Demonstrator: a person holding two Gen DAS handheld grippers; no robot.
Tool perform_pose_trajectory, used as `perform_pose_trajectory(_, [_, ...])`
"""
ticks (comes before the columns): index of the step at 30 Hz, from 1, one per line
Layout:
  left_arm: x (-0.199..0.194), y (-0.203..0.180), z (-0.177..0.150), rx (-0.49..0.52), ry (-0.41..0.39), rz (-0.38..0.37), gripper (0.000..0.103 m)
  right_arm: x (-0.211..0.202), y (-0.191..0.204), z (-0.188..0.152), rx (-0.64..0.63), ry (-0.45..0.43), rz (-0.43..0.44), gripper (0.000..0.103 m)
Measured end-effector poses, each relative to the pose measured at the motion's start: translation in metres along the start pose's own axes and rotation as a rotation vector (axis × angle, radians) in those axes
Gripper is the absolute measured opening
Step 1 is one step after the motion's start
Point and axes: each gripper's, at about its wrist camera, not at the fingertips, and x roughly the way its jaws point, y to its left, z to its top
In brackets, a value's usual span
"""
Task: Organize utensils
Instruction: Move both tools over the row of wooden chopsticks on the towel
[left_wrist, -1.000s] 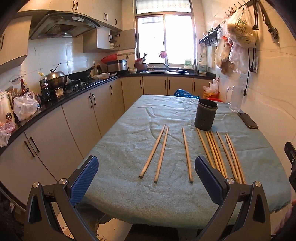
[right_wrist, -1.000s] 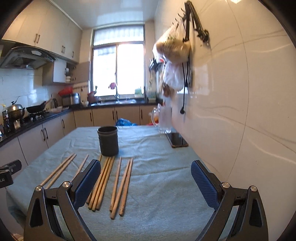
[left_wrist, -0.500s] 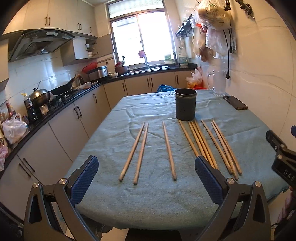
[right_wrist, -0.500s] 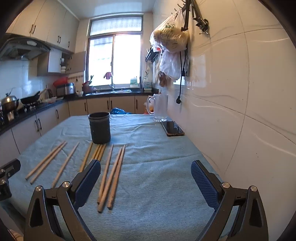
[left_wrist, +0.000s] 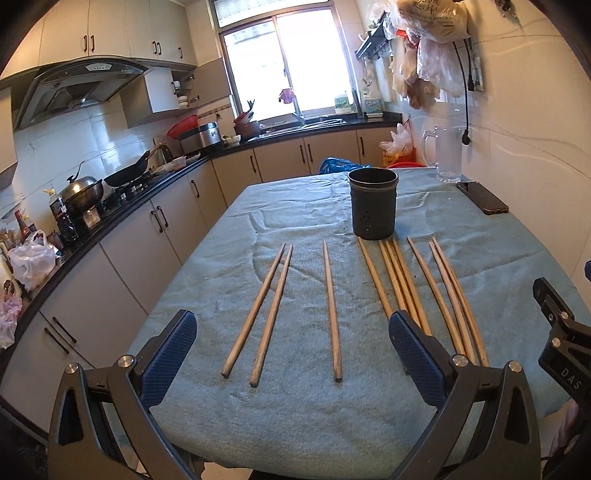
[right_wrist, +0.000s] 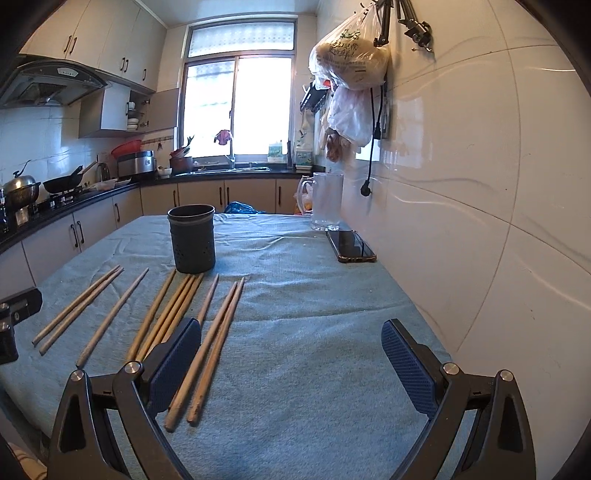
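The chopsticks (left_wrist: 330, 310) lie flat on the cloth-covered worktop (left_wrist: 295, 413), arranged in a loose row. Their long axes run roughly parallel, from the near edge toward the dark holder cup (left_wrist: 373, 206), which stands upright just beyond their far tips. This layout presents each near end toward the operator, so a stick can probably be taken near one end and tipped upright into the cup.

In the left wrist view, two sticks lie as a pair at the left, one lies alone at centre, and the rest are bunched at the right, some touching each other. The bunched sticks will likely need separating before a clean grasp.

The left gripper (left_wrist: 291, 354) hovers over the near edge with jaws wide apart, holding nothing; the single centre stick lies between its fingers in view. The right gripper (right_wrist: 291, 360) is likewise fully spread and empty, with its left pad (right_wrist: 173, 363) over the rightmost sticks (right_wrist: 212, 347).

A phone (right_wrist: 351, 245) and a glass mug (right_wrist: 325, 201) sit near the wall, well apart from the chopsticks.

No stick is in the cup yet.
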Motion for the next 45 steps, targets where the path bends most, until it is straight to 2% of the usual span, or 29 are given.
perform_pose_trajectory(7, [0.006, -0.013, 0.012, -0.008, 0.022, 0.034, 0.103, 0.010, -0.009, 0.011, 0.004, -0.005, 0.069, 0.100])
perform_pose_trajectory(11, [0.007, -0.013, 0.021, -0.049, 0.031, 0.068, 0.103, 0.019, -0.010, 0.016, -0.024, -0.009, 0.097, 0.100])
perform_pose_trajectory(15, [0.010, -0.012, 0.029, -0.085, 0.067, 0.114, 0.103, 0.034, -0.009, 0.021, -0.056, 0.030, 0.141, 0.100])
perform_pose_trajectory(22, [0.013, -0.007, 0.037, -0.149, 0.100, 0.122, 0.103, 0.052, -0.004, 0.034, -0.115, 0.091, 0.218, 0.100])
perform_pose_trajectory(25, [0.016, 0.000, 0.031, -0.130, 0.108, 0.140, 0.103, 0.055, 0.002, 0.037, -0.133, 0.083, 0.215, 0.100])
perform_pose_trajectory(32, [0.021, 0.029, 0.025, -0.087, 0.062, 0.154, 0.103, 0.061, 0.024, 0.038, -0.121, 0.094, 0.171, 0.100])
perform_pose_trajectory(35, [0.030, 0.041, 0.026, -0.085, 0.064, 0.105, 0.103, 0.056, 0.031, 0.038, -0.102, 0.110, 0.119, 0.100])
perform_pose_trajectory(39, [0.051, 0.060, 0.028, -0.078, 0.112, 0.011, 0.103, 0.052, 0.032, 0.039, -0.052, 0.160, 0.075, 0.100])
perform_pose_trajectory(42, [0.072, 0.081, 0.032, -0.070, 0.172, -0.081, 0.103, 0.058, 0.028, 0.041, 0.000, 0.218, 0.085, 0.100])
perform_pose_trajectory(45, [0.100, 0.108, 0.038, -0.104, 0.234, -0.164, 0.101, 0.077, 0.020, 0.045, 0.093, 0.315, 0.171, 0.099])
